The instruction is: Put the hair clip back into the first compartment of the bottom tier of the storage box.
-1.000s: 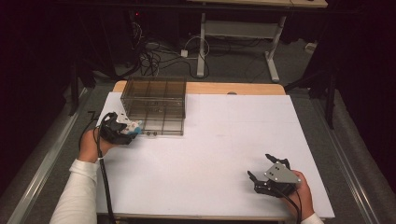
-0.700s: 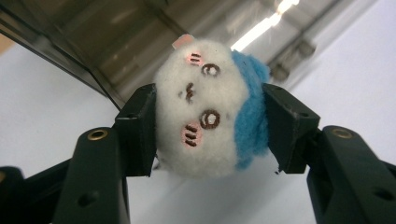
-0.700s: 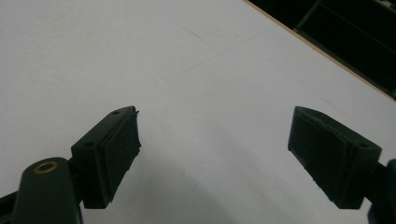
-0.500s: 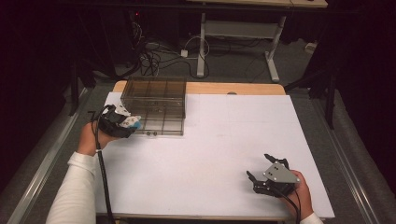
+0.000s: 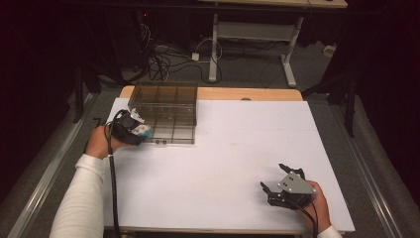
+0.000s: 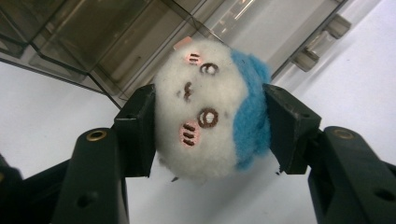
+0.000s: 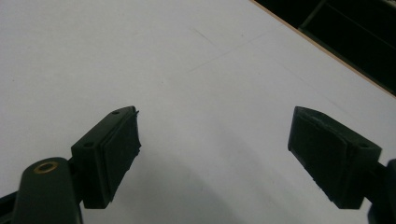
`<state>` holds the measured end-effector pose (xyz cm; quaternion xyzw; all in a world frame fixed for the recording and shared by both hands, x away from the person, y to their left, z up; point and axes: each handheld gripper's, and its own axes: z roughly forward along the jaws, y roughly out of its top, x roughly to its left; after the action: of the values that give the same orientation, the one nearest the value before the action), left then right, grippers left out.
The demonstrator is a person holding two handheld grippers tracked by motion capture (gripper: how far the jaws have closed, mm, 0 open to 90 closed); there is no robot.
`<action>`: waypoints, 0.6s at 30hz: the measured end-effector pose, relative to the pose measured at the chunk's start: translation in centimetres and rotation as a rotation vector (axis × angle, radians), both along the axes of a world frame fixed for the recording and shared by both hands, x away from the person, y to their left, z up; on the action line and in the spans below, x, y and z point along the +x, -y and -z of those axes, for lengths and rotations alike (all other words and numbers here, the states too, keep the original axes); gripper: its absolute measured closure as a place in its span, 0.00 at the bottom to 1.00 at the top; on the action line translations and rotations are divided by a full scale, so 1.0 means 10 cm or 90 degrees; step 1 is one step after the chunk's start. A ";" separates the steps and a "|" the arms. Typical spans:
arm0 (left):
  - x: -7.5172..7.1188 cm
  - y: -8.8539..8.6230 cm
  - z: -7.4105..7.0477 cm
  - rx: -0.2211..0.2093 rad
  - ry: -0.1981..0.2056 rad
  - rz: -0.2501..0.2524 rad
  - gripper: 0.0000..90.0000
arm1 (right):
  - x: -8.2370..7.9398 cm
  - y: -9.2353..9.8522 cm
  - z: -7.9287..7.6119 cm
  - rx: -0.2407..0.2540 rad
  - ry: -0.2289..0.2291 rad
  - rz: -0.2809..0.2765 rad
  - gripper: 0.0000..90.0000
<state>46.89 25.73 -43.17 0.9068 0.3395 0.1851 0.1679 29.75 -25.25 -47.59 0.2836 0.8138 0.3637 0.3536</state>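
The left gripper (image 6: 210, 126) has its two black fingers (image 6: 137, 130) pressed against the sides of a small plush toy (image 6: 212, 109), white-faced with a blue back, so it stands partly open with the toy squeezed between the pads. In the high view that left gripper (image 5: 141, 133) sits at about nine o'clock on the white bench (image 5: 237, 163), with the plush toy (image 5: 144, 132) at the near left corner of the smoked clear organizer box (image 5: 166, 111). Compared with a second ago, the left hand (image 5: 101, 141) has carried the toy a little farther from the person and slightly upward, from just in front of the box's near wall to its near left corner, with the grip unchanged. The right gripper (image 5: 280, 184) has stayed where it was, at about five o'clock on the bench, well apart from the box. In the right gripper view, its fingers (image 7: 112, 156) stand wide apart with nothing between them, only bare white bench surface beyond. The organizer box is divided into several compartments; those that can be seen through the tinted walls look empty, and the toy is outside the box, not in any compartment.
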 end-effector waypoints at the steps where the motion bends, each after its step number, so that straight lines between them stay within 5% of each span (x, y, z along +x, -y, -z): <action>1: 0.01 0.01 0.01 0.002 0.001 0.000 0.44 | 0.00 0.00 0.00 0.000 -0.002 -0.001 0.19; 18: -0.02 -0.13 0.01 -0.084 0.043 -0.049 0.43 | 0.00 -0.01 0.02 -0.005 -0.004 -0.003 0.19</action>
<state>46.74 26.99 -43.32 0.8733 0.3796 0.1991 0.2317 29.72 -25.15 -47.76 0.2813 0.8172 0.3602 0.3511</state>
